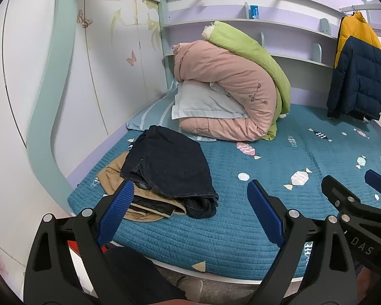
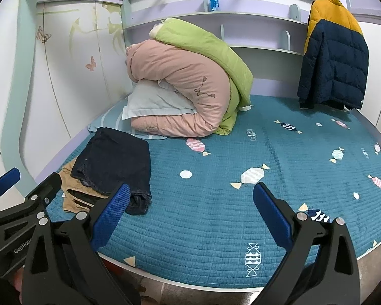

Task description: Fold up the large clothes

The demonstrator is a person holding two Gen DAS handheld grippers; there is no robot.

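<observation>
Bedding comes first: the rolled quilts (image 1: 231, 86) take the far left part of the bed (image 1: 266, 157), so free space for spreading is only the middle and right. The puffer jacket (image 2: 332, 58) hangs on a rail at the far right, and I think it can slip or drag if pulled by one sleeve. Folded dark trousers (image 1: 170, 167) lie on a tan garment (image 1: 114, 175) near the left edge; a careless reach can topple them. Left gripper (image 1: 188, 216) and right gripper (image 2: 190, 216) both stand apart, holding nothing.
</observation>
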